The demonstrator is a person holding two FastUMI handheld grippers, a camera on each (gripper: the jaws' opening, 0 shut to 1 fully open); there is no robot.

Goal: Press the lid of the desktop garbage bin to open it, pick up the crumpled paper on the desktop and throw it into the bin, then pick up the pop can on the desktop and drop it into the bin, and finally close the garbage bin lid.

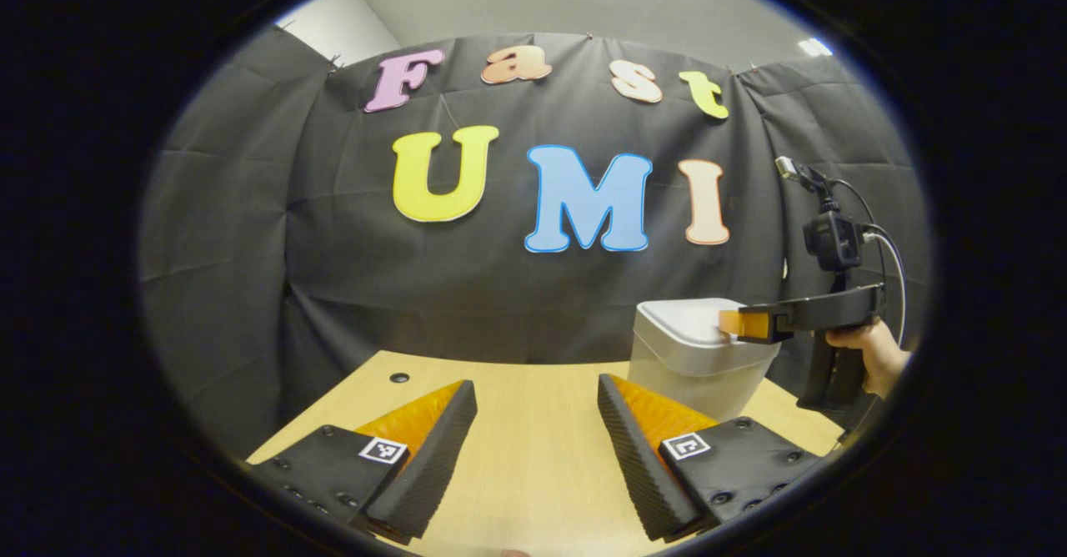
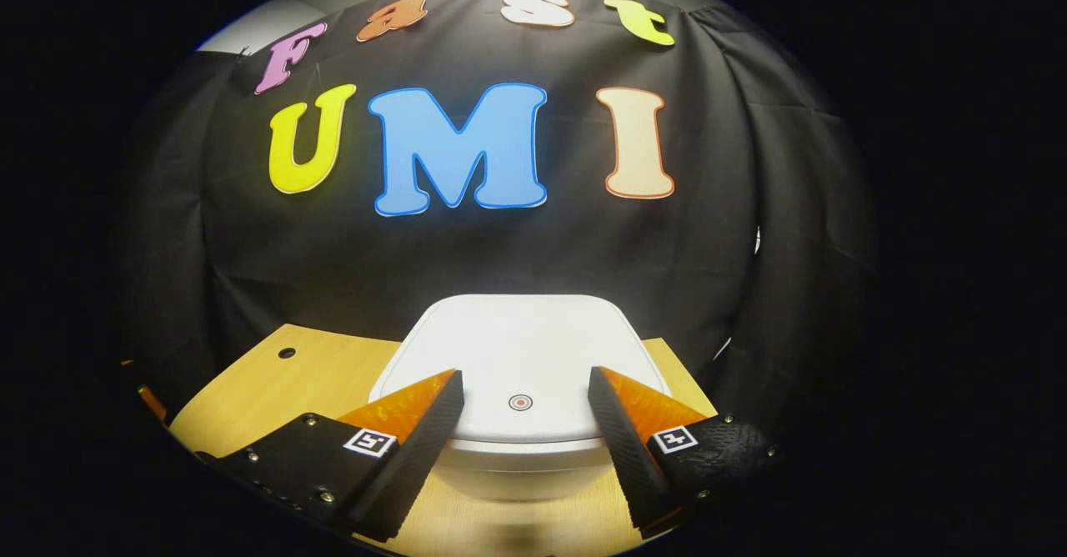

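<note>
Right tool (image 2: 521, 424) had its 2 fingers spread apart, hovering right over the bin lid (image 2: 521, 340), press spot (image 2: 520, 403) dead between the tips, so the push looked straight down. Left tool (image 1: 538, 432) was apart too, empty over the worktop (image 1: 533, 474), bin (image 1: 696, 357) off to its right.

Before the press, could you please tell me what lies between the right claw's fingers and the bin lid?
Nothing: in the right gripper view the open right claw hangs over the closed lid, its round mark unobstructed between the fingers.
</note>
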